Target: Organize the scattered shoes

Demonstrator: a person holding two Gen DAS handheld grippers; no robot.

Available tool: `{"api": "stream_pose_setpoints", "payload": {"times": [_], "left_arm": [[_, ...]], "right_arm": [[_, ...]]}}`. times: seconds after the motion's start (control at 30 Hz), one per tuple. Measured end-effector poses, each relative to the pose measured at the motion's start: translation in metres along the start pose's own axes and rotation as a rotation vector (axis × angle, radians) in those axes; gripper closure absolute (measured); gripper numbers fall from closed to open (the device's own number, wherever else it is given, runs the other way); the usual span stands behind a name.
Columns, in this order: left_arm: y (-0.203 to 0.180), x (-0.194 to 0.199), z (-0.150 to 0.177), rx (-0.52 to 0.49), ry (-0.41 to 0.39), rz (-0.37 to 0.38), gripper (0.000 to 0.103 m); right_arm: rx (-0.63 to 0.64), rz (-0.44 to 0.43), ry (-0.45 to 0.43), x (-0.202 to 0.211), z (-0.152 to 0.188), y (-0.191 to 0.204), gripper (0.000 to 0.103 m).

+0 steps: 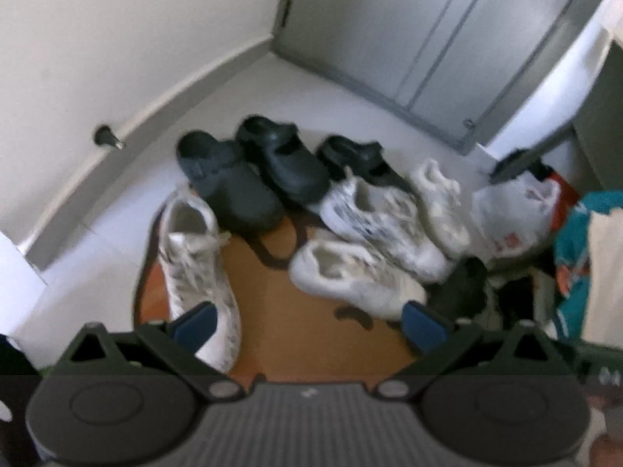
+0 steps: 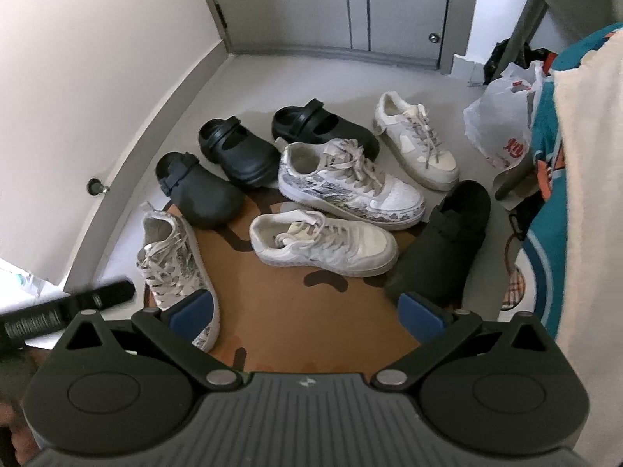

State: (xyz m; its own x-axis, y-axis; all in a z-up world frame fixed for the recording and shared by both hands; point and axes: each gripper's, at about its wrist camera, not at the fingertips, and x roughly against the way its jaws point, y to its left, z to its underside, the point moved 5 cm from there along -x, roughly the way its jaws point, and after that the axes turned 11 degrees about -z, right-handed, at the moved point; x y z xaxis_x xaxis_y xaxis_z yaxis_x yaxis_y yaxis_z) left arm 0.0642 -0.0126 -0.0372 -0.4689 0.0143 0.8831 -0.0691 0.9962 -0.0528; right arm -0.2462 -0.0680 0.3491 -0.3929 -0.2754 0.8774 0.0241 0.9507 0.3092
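Several shoes lie scattered on and around a brown doormat [image 2: 296, 323]. A patterned white sneaker [image 2: 175, 268] lies at the left, its mate [image 2: 350, 183] in the middle, and a plain white sneaker [image 2: 323, 243] in front of that. Another white sneaker [image 2: 416, 140] sits at the back right. Three black clogs [image 2: 233, 151] stand in a row behind, and a dark slipper [image 2: 444, 241] lies at the right. My right gripper [image 2: 307, 309] hangs open above the mat. My left gripper [image 1: 307, 323] is open too, above the mat [image 1: 311, 334], near the left patterned sneaker [image 1: 194, 257].
A grey door [image 2: 350, 4] closes the back, with a white wall and door stopper [image 2: 95, 186] on the left. A white plastic bag [image 2: 502, 116] and teal and cream fabric [image 2: 545, 116] crowd the right side. A black bar with lettering [image 2: 66, 307] pokes in at the lower left.
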Motion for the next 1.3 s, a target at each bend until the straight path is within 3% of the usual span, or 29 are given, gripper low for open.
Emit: {"api": "stream_pose_setpoints", "payload": {"times": [0.13,0.23,0.33,0.53,0.63,0.83,0.97,1.1,1.3], "left_arm": [[-0.006,-0.009,-0.007,-0.039,-0.027,-0.003,0.001],[-0.009,-0.020,-0.006,-0.039,0.008,0.020,0.002],[-0.020,-0.033,-0.007,-0.050,0.043,0.081,0.003],[-0.040,-0.052,-0.019,-0.053,0.025,0.199,0.005],[-0.049,-0.065,-0.028,-0.074,-0.004,0.191,0.005],[-0.061,-0.092,-0.038,-0.104,0.014,0.183,0.009],[-0.062,-0.101,-0.039,-0.096,0.039,0.193,0.015],[-0.066,-0.099,-0.041,-0.121,0.025,0.186,0.016],[-0.060,-0.092,-0.048,-0.081,0.035,0.217,0.015]], "right_arm": [[-0.010,0.027,-0.012,0.000,-0.005,-0.008,0.000],[-0.005,0.048,-0.015,-0.003,-0.005,-0.012,0.000],[0.007,0.066,-0.013,-0.010,-0.004,-0.013,0.000],[0.012,0.087,-0.030,-0.023,-0.006,-0.024,0.000],[0.001,0.090,-0.054,-0.026,-0.009,-0.032,0.000],[0.026,0.132,-0.088,-0.033,-0.015,-0.043,0.000],[0.037,0.107,-0.066,-0.044,-0.014,-0.049,0.004],[0.068,0.094,-0.082,-0.046,-0.016,-0.051,0.004],[0.057,0.021,-0.123,-0.050,-0.034,-0.055,0.003]]}}
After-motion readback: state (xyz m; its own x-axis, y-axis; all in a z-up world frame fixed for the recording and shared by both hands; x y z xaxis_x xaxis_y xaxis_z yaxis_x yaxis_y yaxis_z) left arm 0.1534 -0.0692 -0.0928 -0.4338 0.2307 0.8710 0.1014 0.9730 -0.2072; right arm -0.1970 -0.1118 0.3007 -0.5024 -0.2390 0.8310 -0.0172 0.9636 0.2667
